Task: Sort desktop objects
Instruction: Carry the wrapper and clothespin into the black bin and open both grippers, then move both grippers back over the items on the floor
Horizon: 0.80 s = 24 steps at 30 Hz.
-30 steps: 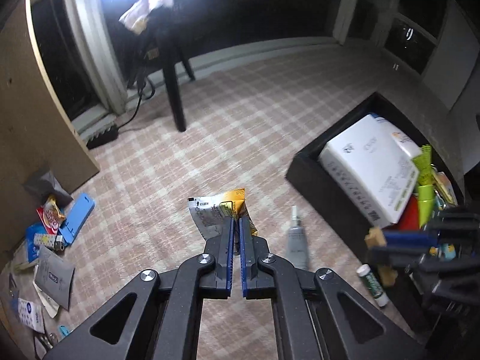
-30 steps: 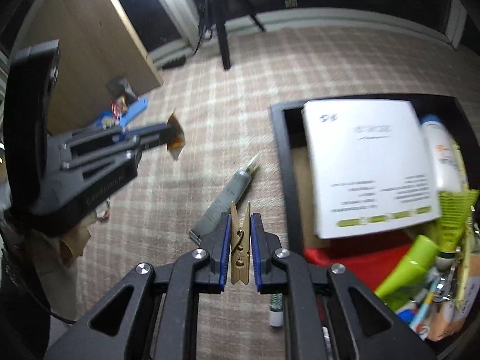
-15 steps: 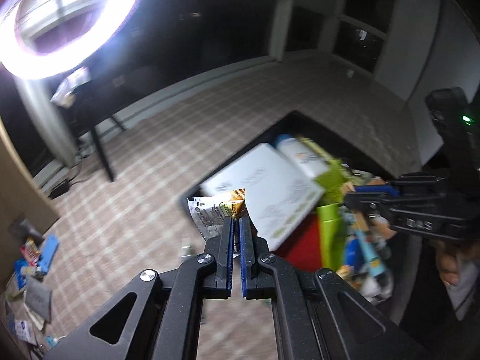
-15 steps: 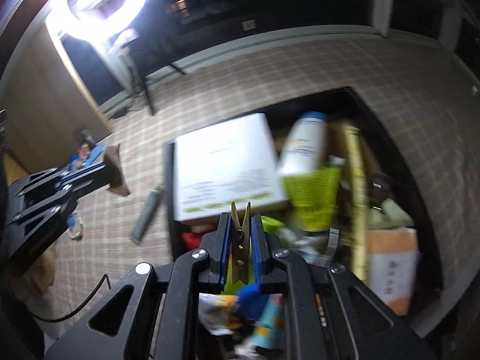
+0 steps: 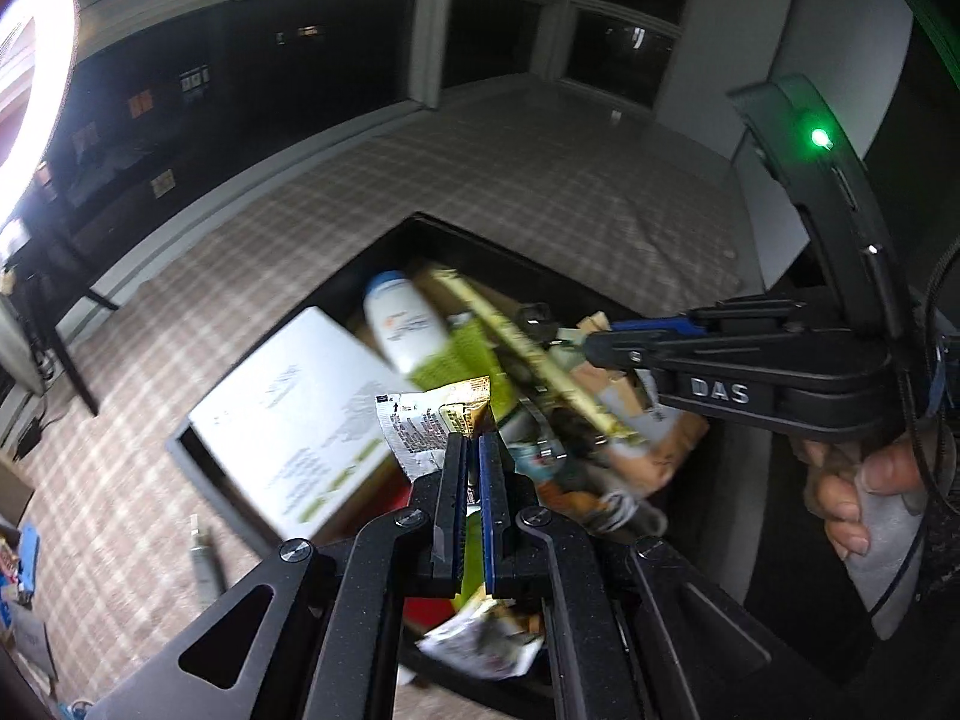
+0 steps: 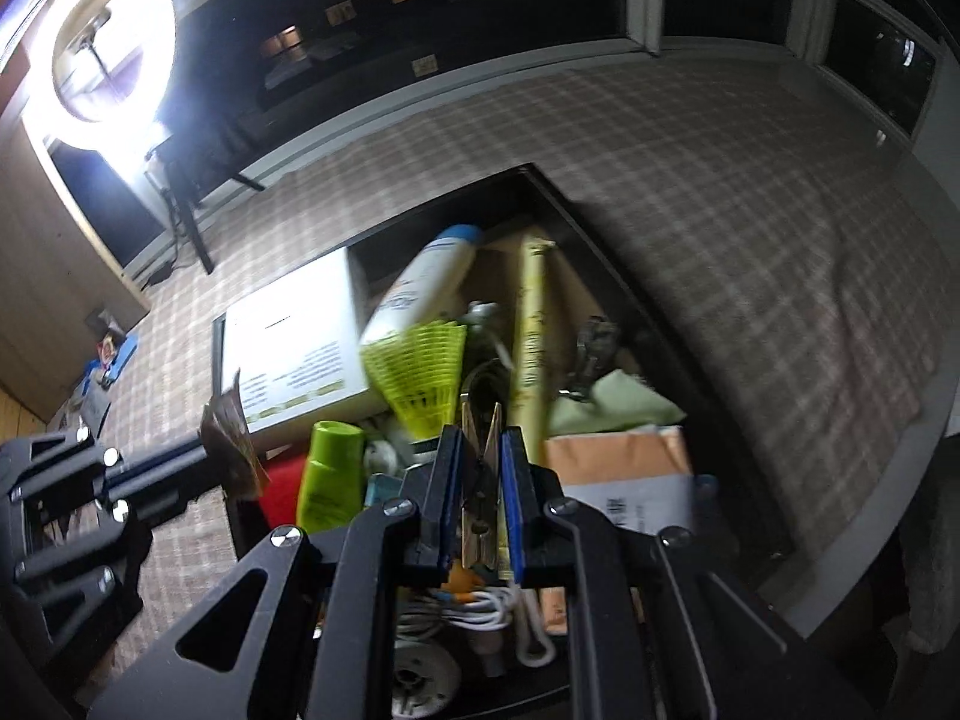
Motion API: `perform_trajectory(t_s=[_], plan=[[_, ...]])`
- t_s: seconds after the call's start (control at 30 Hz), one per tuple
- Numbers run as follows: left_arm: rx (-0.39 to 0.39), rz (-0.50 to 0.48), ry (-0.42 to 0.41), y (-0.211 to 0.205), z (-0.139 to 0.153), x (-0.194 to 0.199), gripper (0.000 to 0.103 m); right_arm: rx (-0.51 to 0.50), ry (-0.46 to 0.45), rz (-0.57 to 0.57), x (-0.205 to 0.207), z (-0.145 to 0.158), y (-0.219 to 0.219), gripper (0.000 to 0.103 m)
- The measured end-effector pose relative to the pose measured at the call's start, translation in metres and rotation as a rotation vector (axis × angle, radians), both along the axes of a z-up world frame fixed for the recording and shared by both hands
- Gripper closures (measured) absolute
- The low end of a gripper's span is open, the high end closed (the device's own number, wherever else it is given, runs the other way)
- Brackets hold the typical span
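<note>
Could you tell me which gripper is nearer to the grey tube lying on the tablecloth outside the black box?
Left. The left gripper hangs by the box edge above the grey tube; the right gripper is farther over the box.

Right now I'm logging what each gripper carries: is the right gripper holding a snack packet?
No, the right gripper is clamped on a wooden clothespin, while the snack packet sits in the left gripper.
</note>
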State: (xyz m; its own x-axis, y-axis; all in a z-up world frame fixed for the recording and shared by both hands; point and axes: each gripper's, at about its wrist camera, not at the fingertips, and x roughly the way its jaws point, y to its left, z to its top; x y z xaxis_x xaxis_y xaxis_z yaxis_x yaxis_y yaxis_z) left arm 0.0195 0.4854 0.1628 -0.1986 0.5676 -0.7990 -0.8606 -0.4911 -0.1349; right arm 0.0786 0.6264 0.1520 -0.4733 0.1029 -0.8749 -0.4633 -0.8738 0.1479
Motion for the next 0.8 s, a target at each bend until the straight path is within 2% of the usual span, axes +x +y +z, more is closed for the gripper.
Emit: perform_trajectory(t_s=[0.03,0.07,0.1,0.13,0.2,0.43,0.6,0.8], plan=[[0.004,-0.01,0.005,0.004,0.0,0.003,0.097,0.003,0.005,0.002,0.002,0.002,0.001,0.09],[-0.004,-0.014,0.015,0.007,0.001,0.006,0.086,0.006,-0.005,0.001,0.002,0.003,0.001,0.089],[-0.017,-0.007,0.016,0.008,0.0,0.008,0.074,0.007,-0.017,-0.003,0.003,0.003,0.001,0.081],[-0.021,0.013,0.014,0.006,0.001,0.008,0.053,0.008,-0.011,-0.009,0.004,0.005,0.001,0.07],[-0.008,0.042,0.018,0.0,0.004,0.005,0.055,0.013,-0.001,-0.002,0.004,0.007,-0.002,0.062],[-0.024,0.191,0.031,-0.061,0.011,-0.013,0.06,0.001,0.012,0.072,-0.011,0.013,-0.032,0.062],[-0.061,0.306,0.058,-0.132,0.009,-0.026,0.06,-0.015,0.014,0.159,-0.03,0.015,-0.079,0.062],[-0.102,0.448,0.037,-0.225,-0.001,-0.035,0.062,-0.031,0.034,0.272,-0.055,0.02,-0.155,0.062]])
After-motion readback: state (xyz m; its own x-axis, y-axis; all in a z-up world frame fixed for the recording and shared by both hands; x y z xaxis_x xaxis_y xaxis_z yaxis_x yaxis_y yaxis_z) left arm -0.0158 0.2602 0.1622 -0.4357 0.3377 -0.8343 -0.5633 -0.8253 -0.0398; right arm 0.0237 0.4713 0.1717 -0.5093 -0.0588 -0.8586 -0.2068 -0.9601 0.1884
